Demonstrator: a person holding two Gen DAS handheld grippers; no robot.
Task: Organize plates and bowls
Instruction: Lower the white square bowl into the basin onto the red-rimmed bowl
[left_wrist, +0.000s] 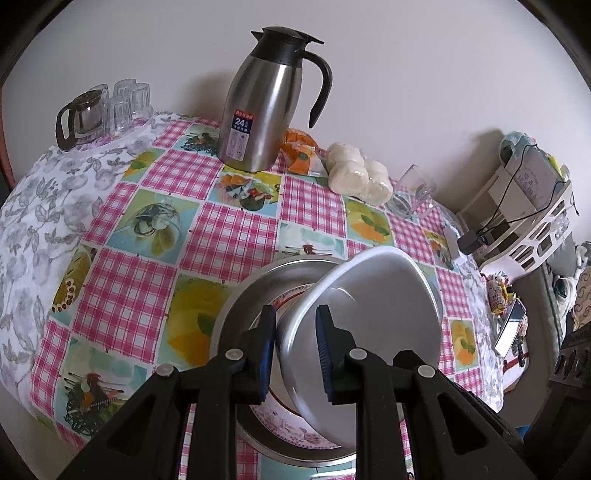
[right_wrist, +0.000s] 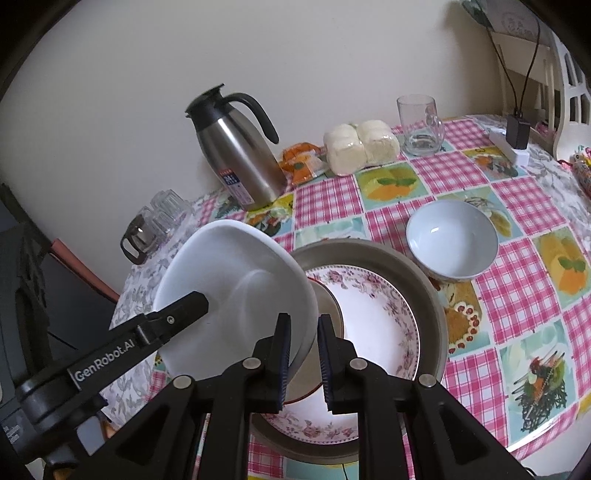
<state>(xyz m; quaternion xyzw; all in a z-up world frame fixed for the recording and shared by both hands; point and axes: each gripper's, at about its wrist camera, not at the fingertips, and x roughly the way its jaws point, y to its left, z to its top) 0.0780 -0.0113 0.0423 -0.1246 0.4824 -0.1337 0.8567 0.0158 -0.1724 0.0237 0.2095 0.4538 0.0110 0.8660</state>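
A: Grip check first?

B: Left tongs (left_wrist: 295, 332) almost fully closed, pinching 1 side of the rim of the white bowl (right_wrist: 236, 295). Right tongs (right_wrist: 303, 345) almost fully closed too, clamped on the opposite side of the same rim. 2 grips, 1 bowl.

A: And the bowl's place?

B: Up in the air, steeply tilted, over the left part of the metal basin (right_wrist: 428, 288). Directly above the flowered plate (right_wrist: 380, 332) lying inside that basin. Below it, half hidden, a red-rimmed dish (right_wrist: 330, 314) on the plate; hard to tell what kind.

A: Best way down?

B: Probably level first, turning both wrists together, never 1 alone. Then down slowly, centred over the red-rimmed dish. No opening of either pair before touchdown. After that, open both at once and pull straight back.

A: Anything to watch?

B: Smooth glazed rim under a thin pinch, so likely to slip under any twist. Also a second bowl (right_wrist: 452, 236) just beside the basin on the right: keep the right elbow clear of it. Probably next for stacking.
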